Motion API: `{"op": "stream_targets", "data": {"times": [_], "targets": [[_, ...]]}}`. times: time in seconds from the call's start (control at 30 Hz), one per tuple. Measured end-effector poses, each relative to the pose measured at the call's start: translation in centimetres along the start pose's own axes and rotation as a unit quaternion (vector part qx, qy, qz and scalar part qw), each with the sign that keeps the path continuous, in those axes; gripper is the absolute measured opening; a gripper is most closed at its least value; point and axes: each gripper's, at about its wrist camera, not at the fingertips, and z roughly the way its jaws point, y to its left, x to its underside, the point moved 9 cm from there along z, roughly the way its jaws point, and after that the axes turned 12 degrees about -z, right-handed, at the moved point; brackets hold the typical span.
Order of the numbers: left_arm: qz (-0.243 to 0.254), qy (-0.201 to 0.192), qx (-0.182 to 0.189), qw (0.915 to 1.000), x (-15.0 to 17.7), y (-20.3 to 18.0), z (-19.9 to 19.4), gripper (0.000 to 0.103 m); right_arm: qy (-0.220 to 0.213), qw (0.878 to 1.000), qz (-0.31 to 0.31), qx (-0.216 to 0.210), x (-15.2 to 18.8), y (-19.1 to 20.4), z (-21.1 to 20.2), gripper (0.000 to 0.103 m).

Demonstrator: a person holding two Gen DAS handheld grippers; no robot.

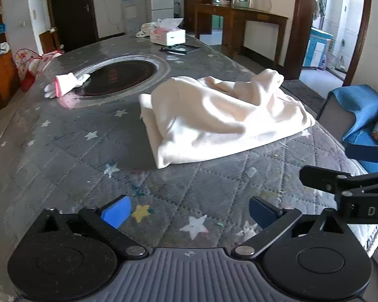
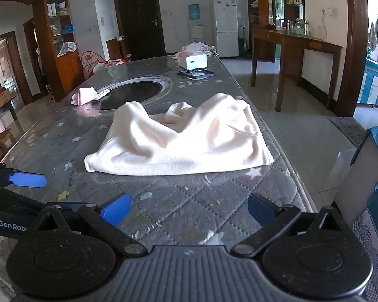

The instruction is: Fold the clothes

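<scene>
**Grippers hovering wide, cloth lying loose on table**

Left gripper (image 1: 190, 212): hovering over near table edge, blue pads spread wide, gripping nothing. Right gripper (image 2: 189, 210): likewise hovering, jaws standing wide apart, carrying nothing; sitting just beside the left one, each showing at the edge of the other's view.

Largest to smallest:

- Table (image 2: 194, 201): running away from both cameras, wearing a grey quilted cover printed with stars, scattered with small flecks near the front.
- Cream garment (image 1: 214, 118): lying crumpled toward the right-hand side of table, ahead of both grippers and apart from them, far portion bunching up into two humps, near hem resting flat. Type of garment: cannot tell.
- Round dark inset (image 1: 121, 75): sitting in table centre beyond the garment, ringed in metal.
- Tissue box (image 2: 192, 61): standing at far end, tissue poking out on top.
- Flat dark frame-like item (image 2: 196, 73): lying just in front of tissue box.
- White glove with pink cuff (image 1: 63, 84): lying at left rim of the inset, fingers overlapping the ring.
</scene>
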Motion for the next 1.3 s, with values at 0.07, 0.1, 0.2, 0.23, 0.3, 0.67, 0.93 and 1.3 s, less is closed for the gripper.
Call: {"op": "stream_targets", "data": {"times": [0.07, 0.1, 0.2, 0.23, 0.3, 0.67, 0.93, 1.3], "targets": [[-0.004, 0.001, -0.001, 1.0000, 0.2, 0.1, -0.1, 0.103, 0.001, 1.000, 0.000, 0.003, 0.2, 0.0, -0.1, 0.103], [-0.005, 0.003, 0.000, 1.0000, 0.3, 0.2, -0.1, 0.103, 0.002, 1.000, -0.001, 0.005, 0.3, 0.1, -0.1, 0.103], [-0.007, 0.003, -0.003, 1.0000, 0.7, 0.3, -0.2, 0.103, 0.006, 1.000, -0.002, 0.010, 0.6, 0.2, -0.1, 0.103], [-0.007, 0.002, -0.005, 1.0000, 0.8, 0.4, -0.2, 0.103, 0.008, 1.000, -0.003, 0.012, 0.7, 0.2, -0.1, 0.103], [-0.007, 0.001, -0.009, 0.9999, 0.9, 0.5, -0.3, 0.103, 0.012, 1.000, -0.004, 0.016, 0.9, 0.3, -0.1, 0.103], [-0.005, 0.002, -0.030, 0.9995, 1.5, 0.7, -0.4, 0.103, 0.019, 1.000, -0.001, 0.017, 1.4, 0.7, -0.2, 0.103], [-0.010, 0.007, -0.037, 0.9992, 1.8, 0.8, -0.1, 0.103, 0.024, 0.999, 0.007, 0.023, 1.8, 0.7, -0.1, 0.103], [-0.017, 0.015, -0.046, 0.9987, 2.2, 1.2, 0.3, 0.103, 0.023, 0.998, 0.051, 0.027, 2.4, 0.8, 0.1, 0.103]]}}
